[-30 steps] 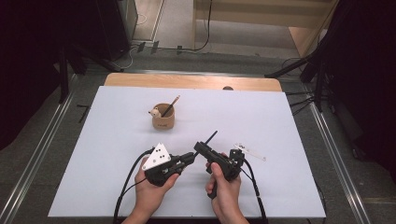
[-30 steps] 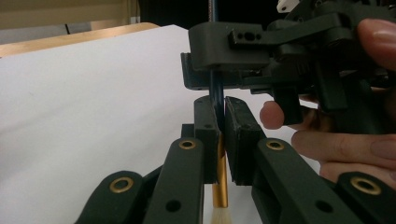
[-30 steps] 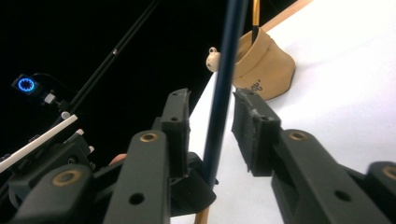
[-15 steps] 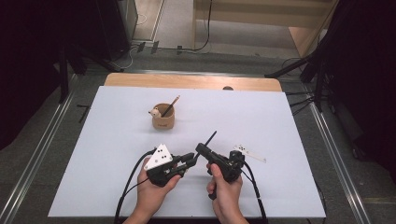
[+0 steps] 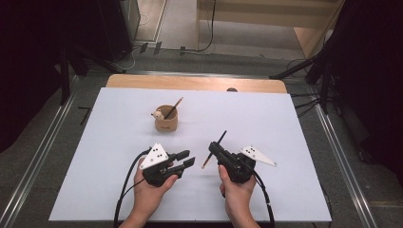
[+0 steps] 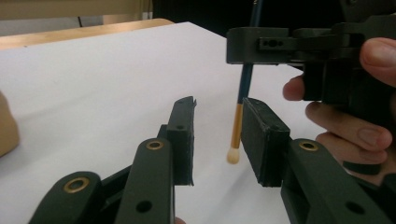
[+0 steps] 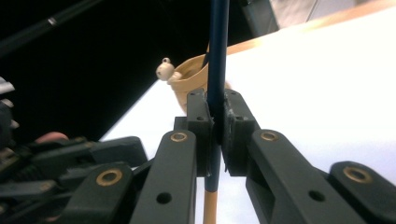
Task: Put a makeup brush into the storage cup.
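No text, label, brand, number or sign can be read in any of the views. The cup (image 5: pixel 166 119) at the far middle of the worktop (image 5: pixel 285 123) bears a faint dark mark low on its near side, too small to make out. The grey plates on the two grippers carry small dark dots, not letters. The jaws show brass rivets and plain holes, with no markings. The brush (image 6: pixel 243 84) has a blue and tan handle with no print that can be told.
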A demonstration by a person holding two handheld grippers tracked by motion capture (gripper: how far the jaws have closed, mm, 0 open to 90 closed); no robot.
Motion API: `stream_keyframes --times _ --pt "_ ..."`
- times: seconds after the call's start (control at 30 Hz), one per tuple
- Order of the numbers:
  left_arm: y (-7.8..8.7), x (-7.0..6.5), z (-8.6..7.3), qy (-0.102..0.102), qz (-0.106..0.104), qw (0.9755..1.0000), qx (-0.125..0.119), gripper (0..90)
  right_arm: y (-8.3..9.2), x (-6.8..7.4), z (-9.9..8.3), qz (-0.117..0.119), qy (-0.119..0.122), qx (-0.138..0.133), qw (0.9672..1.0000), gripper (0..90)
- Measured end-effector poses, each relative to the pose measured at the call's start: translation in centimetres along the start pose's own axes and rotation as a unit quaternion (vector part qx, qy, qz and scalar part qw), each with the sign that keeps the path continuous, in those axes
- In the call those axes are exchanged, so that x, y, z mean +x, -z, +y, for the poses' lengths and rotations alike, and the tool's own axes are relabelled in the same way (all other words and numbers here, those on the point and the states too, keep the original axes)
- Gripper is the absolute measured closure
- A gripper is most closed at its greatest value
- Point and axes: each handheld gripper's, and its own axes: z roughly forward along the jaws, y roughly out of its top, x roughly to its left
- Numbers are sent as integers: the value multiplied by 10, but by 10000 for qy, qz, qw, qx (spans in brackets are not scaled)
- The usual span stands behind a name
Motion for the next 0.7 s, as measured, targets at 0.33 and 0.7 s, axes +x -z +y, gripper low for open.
stream_keyframes --times 0.33,0.7 --pt "6 4 5 23 43 10000 45 598 1 12 2 -528 1147 78 9920 846" --pt "9 7 11 116 -109 9997 200 582 -5 25 -3 -1020 2523 367 9616 847"
